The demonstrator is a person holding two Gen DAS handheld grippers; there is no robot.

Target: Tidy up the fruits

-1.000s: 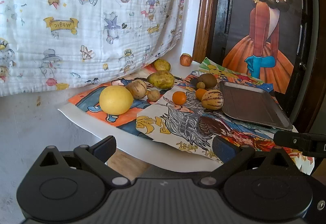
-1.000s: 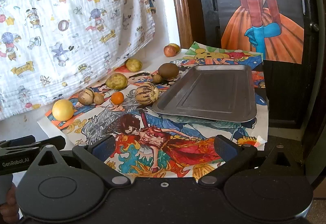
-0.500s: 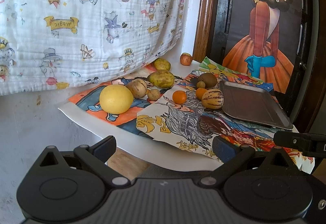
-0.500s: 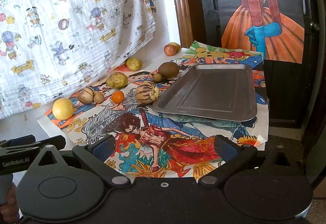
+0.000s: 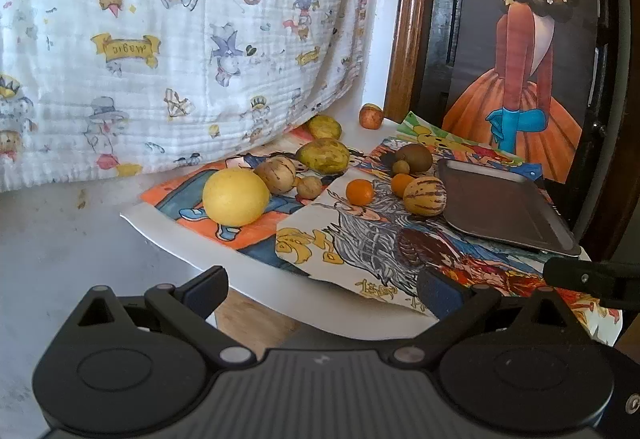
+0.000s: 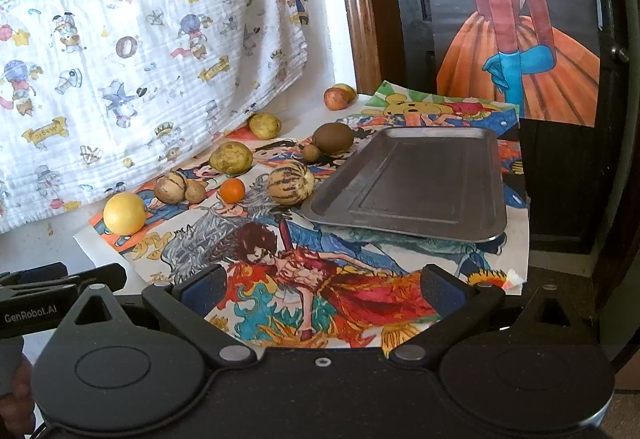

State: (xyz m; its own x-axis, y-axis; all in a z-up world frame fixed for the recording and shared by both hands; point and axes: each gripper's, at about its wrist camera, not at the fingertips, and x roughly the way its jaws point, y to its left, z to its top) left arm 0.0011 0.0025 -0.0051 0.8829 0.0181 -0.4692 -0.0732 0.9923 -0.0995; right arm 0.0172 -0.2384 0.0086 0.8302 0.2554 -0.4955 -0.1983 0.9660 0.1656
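Well clear of both wide-spread hand-held grippers point(image 6: 320, 289), fruit-free tray point(image 6: 416, 179).

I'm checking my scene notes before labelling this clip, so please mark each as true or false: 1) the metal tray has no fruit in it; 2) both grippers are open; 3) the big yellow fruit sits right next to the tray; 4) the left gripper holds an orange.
1) The metal tray holds no fruit: true.
2) The left gripper and the right gripper are both open: true.
3) False. The big yellow fruit lies at the far end of the row; the striped melon is the one beside the tray.
4) False. The small orange lies on the paper, and nothing is between the left gripper's fingers.
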